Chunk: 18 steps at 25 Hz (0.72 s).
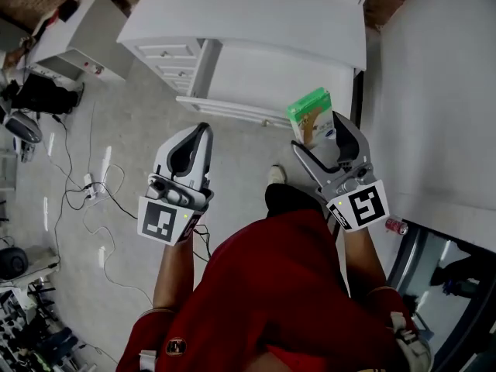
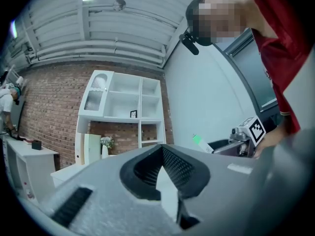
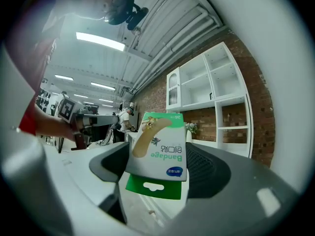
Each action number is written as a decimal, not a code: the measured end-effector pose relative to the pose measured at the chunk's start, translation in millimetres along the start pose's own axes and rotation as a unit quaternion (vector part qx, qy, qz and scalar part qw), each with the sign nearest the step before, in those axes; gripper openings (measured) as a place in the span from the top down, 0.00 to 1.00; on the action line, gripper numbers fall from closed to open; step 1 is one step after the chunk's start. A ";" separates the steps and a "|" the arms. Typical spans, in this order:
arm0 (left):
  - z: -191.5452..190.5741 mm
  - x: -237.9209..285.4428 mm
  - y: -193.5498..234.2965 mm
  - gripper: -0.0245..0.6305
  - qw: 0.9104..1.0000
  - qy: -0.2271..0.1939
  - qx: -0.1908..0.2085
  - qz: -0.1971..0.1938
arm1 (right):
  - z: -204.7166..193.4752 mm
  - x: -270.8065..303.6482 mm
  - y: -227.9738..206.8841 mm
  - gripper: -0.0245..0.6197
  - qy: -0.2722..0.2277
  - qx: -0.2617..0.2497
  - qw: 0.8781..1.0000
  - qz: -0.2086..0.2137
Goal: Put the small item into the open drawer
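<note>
Bandage box [image 1: 311,115], light thin card that we judge would dent under a hard squeeze, is best held by its flat faces. Our right tool [image 1: 317,132] pinches it that way in mid-air, before the white cabinet [image 1: 256,29]. Our left tool [image 1: 201,130] is pressed together, empty.

The small cardboard bandage box [image 3: 158,151] is green and white, with a beige plaster picture; the wooden cabinet [image 1: 256,29] at upper centre is white.
</note>
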<state>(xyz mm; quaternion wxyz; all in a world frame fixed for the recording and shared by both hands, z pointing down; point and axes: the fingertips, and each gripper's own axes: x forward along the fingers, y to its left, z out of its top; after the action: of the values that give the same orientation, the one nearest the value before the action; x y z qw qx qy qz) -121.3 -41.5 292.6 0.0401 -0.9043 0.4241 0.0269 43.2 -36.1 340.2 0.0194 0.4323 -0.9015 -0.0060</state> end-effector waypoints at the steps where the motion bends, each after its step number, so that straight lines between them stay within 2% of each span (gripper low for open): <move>1: -3.3 17.9 13.0 0.96 1.000 0.002 -0.001 0.003 | -3.0 17.2 -13.1 0.39 0.007 -0.001 1.000 0.007; 4: -11.8 63.0 44.8 0.96 1.000 0.007 -0.005 0.010 | -13.0 62.4 -45.3 0.39 0.028 -0.004 0.999 0.026; 8: -18.4 80.7 42.3 0.96 1.000 0.009 -0.003 0.015 | -29.4 70.4 -56.1 0.39 0.053 -0.014 0.997 0.046; 13: -22.3 99.3 56.1 0.96 1.000 0.012 -0.012 0.009 | -52.8 90.0 -67.5 0.39 0.102 -0.023 0.993 0.047; 18: -47.8 132.2 98.3 0.96 1.000 0.014 -0.016 0.002 | -115.4 143.6 -97.6 0.39 0.164 -0.036 0.985 0.047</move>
<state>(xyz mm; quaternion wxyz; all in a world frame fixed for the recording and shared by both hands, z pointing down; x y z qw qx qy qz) -111.8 -209.8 324.4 0.0195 -0.9045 0.4255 0.0208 34.1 -208.5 457.0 0.1823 0.3832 -0.9049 0.0334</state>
